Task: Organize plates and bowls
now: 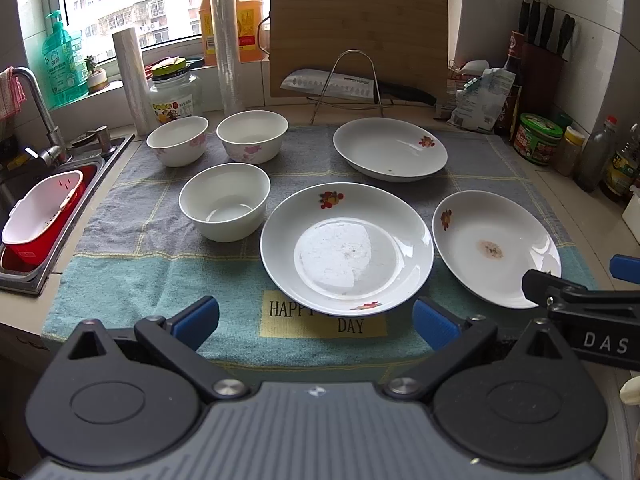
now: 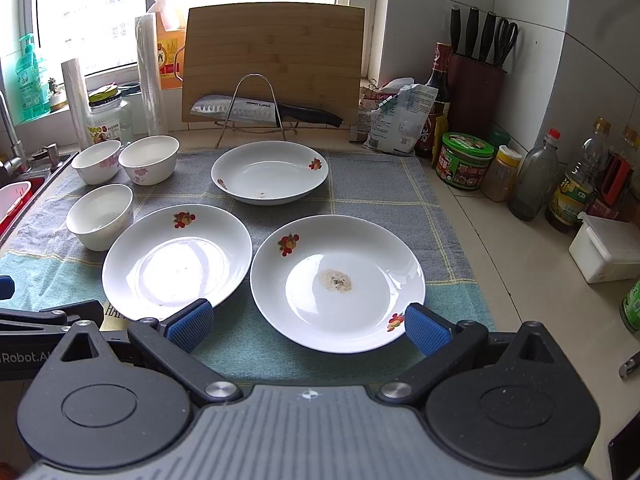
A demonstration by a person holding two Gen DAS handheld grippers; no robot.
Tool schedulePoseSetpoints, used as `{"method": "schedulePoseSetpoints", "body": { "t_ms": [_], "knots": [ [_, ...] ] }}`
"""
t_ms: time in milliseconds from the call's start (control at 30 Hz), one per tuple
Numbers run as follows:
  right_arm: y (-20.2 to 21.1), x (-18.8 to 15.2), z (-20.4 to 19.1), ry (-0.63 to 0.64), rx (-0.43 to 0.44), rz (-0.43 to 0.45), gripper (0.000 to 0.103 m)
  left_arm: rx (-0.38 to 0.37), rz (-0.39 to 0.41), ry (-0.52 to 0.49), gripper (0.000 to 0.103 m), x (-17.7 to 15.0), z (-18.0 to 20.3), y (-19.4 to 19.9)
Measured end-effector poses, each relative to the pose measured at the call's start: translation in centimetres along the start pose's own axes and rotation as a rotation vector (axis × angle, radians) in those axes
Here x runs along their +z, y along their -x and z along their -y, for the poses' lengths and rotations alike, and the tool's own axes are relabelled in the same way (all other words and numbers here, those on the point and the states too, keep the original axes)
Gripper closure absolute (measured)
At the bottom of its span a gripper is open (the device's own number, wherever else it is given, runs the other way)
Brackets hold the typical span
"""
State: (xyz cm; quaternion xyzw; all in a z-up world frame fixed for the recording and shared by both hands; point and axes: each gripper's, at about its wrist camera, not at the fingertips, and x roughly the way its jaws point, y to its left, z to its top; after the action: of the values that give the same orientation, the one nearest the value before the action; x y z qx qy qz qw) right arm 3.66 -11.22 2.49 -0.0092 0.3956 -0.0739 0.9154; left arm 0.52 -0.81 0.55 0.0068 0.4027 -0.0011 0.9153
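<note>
Three white glazed ceramic plates with small red fruit prints and three white ceramic bowls lie spread on a grey-and-teal checked cloth (image 1: 132, 264) that covers the counter. Taking the cloth as the landmark: the middle plate (image 1: 346, 246) sits near its front edge at the centre, the stained plate (image 2: 337, 282) lies just beside it toward the cloth's right edge, and the far plate (image 1: 390, 148) rests near the back edge. The plain bowl (image 1: 224, 201) stands left of centre on the cloth, with the two pink-flowered bowls (image 1: 177, 140) (image 1: 252, 136) side by side behind it near the back-left corner. Nothing is stacked yet.

The left gripper (image 1: 316, 322) hovers over the cloth's front edge with its blue pads wide apart and empty, facing the middle plate. The right gripper (image 2: 308, 326) is likewise spread and empty, its pads flanking the near rim of the stained plate.

These pieces look stiff, smooth, fairly heavy and breakable; the glaze is likely slippery. The raised rim is probably the only grippable part, pinched firmly across its edge, and plates should be lowered gently onto one another.
</note>
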Motion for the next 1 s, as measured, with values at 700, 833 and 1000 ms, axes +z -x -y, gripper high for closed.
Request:
{"method": "schedulePoseSetpoints", "body": {
  "t_ms": [700, 833, 1000],
  "knots": [
    [-1.1, -2.1, 2.4, 0.019, 0.058, 0.084, 0.0, -0.116, 0.098, -0.087, 0.001, -0.7, 0.1, -1.0],
    [-2.4, -3.2, 3.0, 0.019, 0.052, 0.062, 0.0, -0.141, 0.112, -0.099, 0.001, -1.0, 0.1, -1.4],
    [-4.4, -4.8, 4.2, 0.003, 0.036, 0.03, 0.0, -0.15, 0.101, -0.105, 0.001, -1.4, -0.1, -2.2]
  ]
}}
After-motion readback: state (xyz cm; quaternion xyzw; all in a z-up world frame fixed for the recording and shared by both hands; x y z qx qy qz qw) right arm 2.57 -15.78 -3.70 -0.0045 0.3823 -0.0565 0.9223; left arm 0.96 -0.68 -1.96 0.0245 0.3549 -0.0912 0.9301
